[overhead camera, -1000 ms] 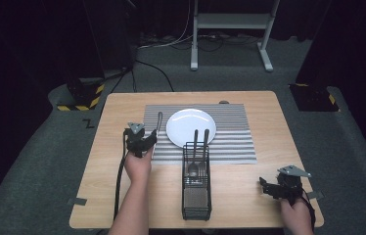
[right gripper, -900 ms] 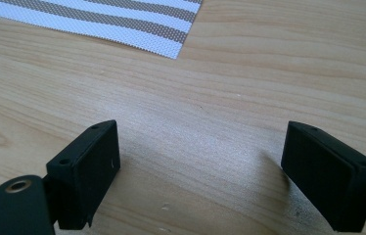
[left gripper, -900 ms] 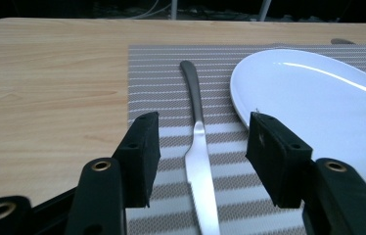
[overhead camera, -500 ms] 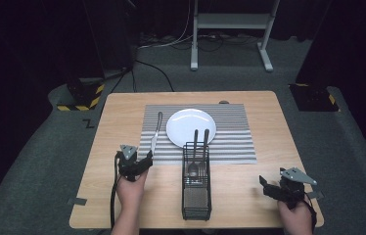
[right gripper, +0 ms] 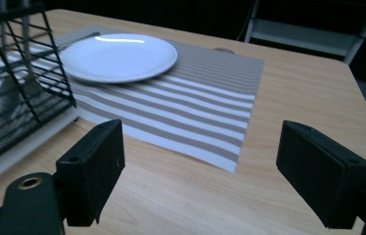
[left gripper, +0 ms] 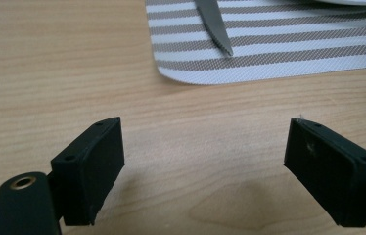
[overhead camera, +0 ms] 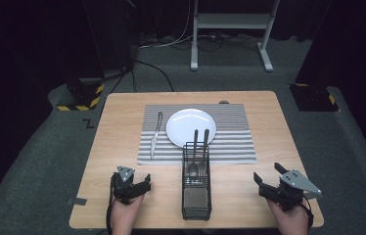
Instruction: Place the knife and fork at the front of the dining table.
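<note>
Knife [overhead camera: 156, 133] laid left of plate [overhead camera: 191, 127]; left gripper [overhead camera: 134, 185] just opened, empty; right gripper [overhead camera: 274, 181] open too; spoon [overhead camera: 194, 166] and fork [overhead camera: 203, 166] left in caddy [overhead camera: 196, 196].

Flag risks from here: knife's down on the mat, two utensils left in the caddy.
1. The wire caddy is narrow, and the utensils lean out over the plate; pulling one could tip the caddy or knock the plate.
2. The knife lies near the placemat's left edge; a low pass by the left gripper, whose jaws have just been opening with nothing between them, might nudge it.
3. The right gripper, open, reaches in past the caddy's side.
</note>
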Motion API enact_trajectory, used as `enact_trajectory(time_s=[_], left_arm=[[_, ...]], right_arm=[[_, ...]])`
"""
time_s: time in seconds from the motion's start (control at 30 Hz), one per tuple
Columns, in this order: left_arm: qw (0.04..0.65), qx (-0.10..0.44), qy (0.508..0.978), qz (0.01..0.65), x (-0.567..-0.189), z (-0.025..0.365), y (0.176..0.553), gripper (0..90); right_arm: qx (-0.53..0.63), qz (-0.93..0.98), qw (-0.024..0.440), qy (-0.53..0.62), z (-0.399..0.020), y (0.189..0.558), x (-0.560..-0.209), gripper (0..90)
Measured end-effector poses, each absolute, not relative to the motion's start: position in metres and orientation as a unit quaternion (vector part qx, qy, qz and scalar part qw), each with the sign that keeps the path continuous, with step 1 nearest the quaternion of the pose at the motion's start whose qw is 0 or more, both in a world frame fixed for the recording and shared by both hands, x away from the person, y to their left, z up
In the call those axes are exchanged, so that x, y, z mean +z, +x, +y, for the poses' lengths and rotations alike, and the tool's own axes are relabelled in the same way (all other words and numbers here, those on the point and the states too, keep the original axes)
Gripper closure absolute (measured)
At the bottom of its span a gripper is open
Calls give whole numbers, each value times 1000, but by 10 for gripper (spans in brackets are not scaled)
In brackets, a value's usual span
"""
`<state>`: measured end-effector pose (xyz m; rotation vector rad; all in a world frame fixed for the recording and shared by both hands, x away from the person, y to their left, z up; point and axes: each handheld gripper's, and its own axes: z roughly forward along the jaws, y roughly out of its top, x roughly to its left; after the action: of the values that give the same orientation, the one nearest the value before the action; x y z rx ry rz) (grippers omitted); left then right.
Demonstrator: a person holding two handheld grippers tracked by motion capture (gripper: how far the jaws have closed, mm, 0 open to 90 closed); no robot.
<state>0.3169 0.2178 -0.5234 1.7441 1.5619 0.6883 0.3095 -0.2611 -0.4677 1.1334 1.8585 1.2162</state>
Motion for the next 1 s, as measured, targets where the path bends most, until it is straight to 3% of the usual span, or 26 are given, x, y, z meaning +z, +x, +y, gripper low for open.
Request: enact_trajectory(time_s=[0.57, 1.0], left_arm=[[299, 272, 706, 582, -528, 210, 319, 145], [305, 256, 703, 589, -529, 212, 319, 143]], right_arm=[[533, 666, 329, 406, -204, 328, -431, 278], [558, 665, 314, 383, -161, 347, -430, 349]])
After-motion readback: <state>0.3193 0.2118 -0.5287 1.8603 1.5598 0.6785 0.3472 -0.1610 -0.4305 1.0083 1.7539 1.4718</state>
